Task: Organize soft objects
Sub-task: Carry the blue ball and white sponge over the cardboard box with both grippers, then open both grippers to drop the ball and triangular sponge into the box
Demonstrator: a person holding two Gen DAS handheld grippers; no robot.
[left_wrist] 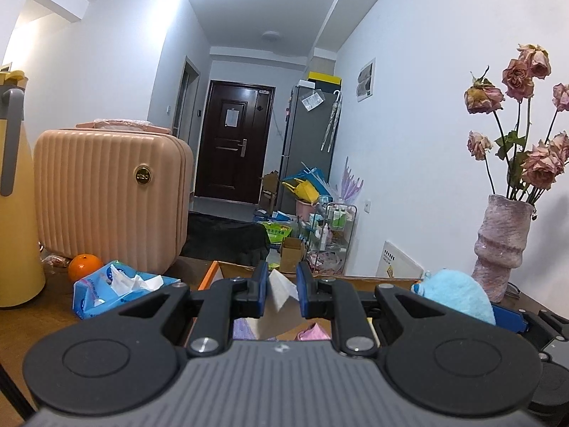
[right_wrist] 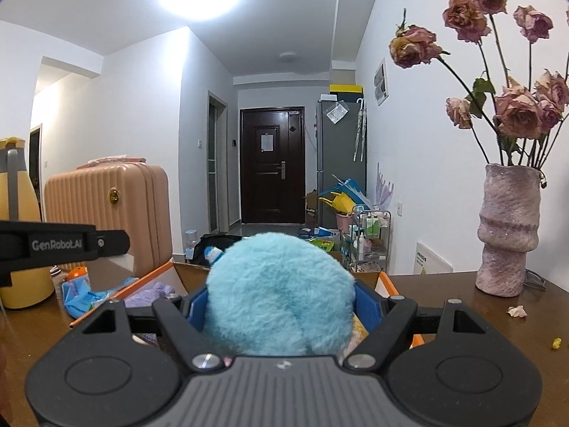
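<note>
My right gripper [right_wrist: 281, 306] is shut on a fluffy light-blue plush toy [right_wrist: 281, 295], which bulges between the blue pads and hides the fingertips. The same plush toy [left_wrist: 455, 295] shows at the right of the left wrist view. My left gripper [left_wrist: 281, 291] is shut on a scrap of white tissue [left_wrist: 282, 290] that sticks up between its pads. Both grippers hover over an open cardboard box [left_wrist: 227, 267] with orange edges. A purple cloth [right_wrist: 153, 293] and a pink soft item [left_wrist: 313, 334] lie inside it.
On the brown table stand a pink ribbed suitcase [left_wrist: 110, 192], a yellow jug [left_wrist: 17, 213], an orange [left_wrist: 83, 265] and a blue tissue pack [left_wrist: 117, 288] on the left. A pink vase [right_wrist: 505, 231] with dried roses stands at right. A cluttered hallway lies beyond.
</note>
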